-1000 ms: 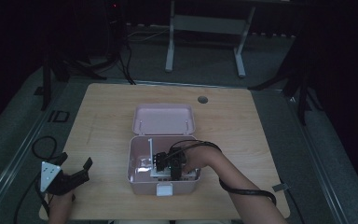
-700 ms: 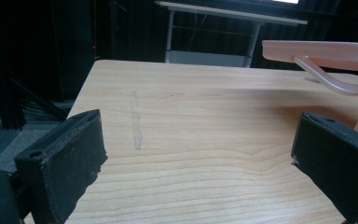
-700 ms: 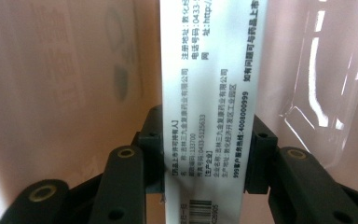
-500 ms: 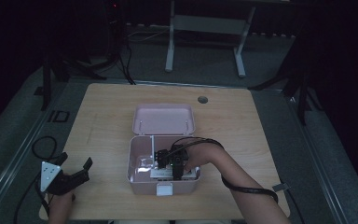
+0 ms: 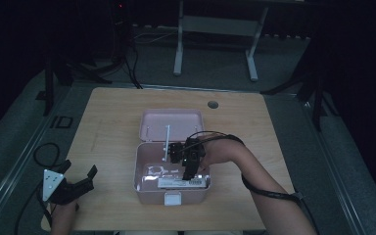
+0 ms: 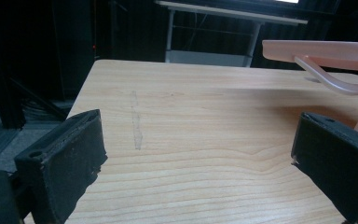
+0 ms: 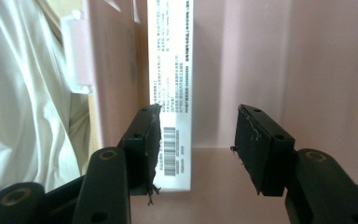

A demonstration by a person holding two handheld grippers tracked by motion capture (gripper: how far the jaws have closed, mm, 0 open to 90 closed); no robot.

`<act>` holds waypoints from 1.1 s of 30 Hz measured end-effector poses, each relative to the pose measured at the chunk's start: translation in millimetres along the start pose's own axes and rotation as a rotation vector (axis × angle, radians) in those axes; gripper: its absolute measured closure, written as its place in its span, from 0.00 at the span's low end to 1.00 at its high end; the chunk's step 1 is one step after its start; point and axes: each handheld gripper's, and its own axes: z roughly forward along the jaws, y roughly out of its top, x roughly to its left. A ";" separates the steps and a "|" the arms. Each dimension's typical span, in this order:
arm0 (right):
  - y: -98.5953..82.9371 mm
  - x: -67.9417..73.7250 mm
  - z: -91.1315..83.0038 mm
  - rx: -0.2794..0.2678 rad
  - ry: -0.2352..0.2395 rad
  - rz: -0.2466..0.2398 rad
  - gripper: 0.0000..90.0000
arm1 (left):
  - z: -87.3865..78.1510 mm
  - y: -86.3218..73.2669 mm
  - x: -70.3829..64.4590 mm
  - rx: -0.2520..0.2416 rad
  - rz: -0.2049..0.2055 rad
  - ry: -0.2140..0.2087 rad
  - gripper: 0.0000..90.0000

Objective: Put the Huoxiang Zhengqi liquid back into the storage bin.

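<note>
Now: white labelled carton (image 7: 170, 88) lying inside open pink storage box (image 5: 142, 183), against front wall. Right gripper (image 7: 198, 144) down in box, jaws released, carton beside one jaw, ungripped. Left gripper (image 5: 71, 186) idle, jaws spread, over desk (image 6: 200, 121). Placement apparently done; withdrawal, lid (image 5: 171, 123) closing left.

Wooden table (image 5: 107, 122), light top.
Open pink box (image 5: 149, 188) sits near front edge, lid (image 5: 170, 125) laid back.

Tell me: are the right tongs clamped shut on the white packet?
No: the right tongs stand open, the white packet beside one jaw.
</note>
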 end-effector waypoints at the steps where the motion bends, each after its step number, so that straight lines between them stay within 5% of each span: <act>1: -4.8 -0.1 -8.9 -0.033 -0.007 0.001 0.54 | 0.0 0.0 0.0 -0.002 -0.001 0.000 0.03; 17: -76.9 -11.4 -43.1 -0.238 -0.094 0.110 0.36 | 0.0 -0.1 -0.2 -0.002 0.000 0.000 0.03; 24: -118.5 -20.6 -33.0 -0.318 -0.131 0.200 0.31 | 0.1 -0.1 -0.3 -0.001 0.002 0.002 0.03; 29: -146.3 -28.1 -8.9 -0.371 -0.123 0.284 0.15 | 0.1 -0.1 -0.4 0.000 0.002 0.003 0.03; 33: -159.5 -31.2 12.3 -0.392 -0.221 0.323 0.13 | 0.1 -0.1 -0.4 -0.001 0.002 0.004 0.03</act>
